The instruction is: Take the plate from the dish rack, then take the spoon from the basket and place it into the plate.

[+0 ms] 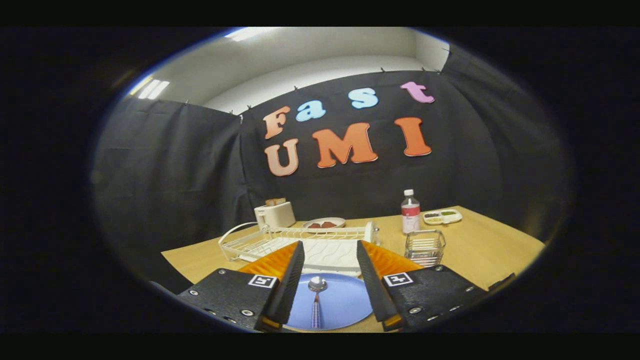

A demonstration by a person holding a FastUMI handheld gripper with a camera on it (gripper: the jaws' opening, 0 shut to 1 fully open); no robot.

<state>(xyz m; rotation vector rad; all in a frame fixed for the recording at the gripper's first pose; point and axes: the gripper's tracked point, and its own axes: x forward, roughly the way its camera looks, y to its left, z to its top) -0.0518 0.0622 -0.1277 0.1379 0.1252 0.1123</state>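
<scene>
A blue plate lies flat on the wooden table, seen between and below my two fingers. A metal spoon with a blue handle rests in the plate, bowl pointing away from me. My gripper hovers above the plate, open, with nothing between its fingers. Beyond the fingertips stands the white wire dish rack on its white drain tray. To the right of the rack sits a small wire basket.
Behind the rack stand a white toaster and a plate with red food. A clear bottle with a pink label and a white divided tray sit at the back right. The table edge runs along the left.
</scene>
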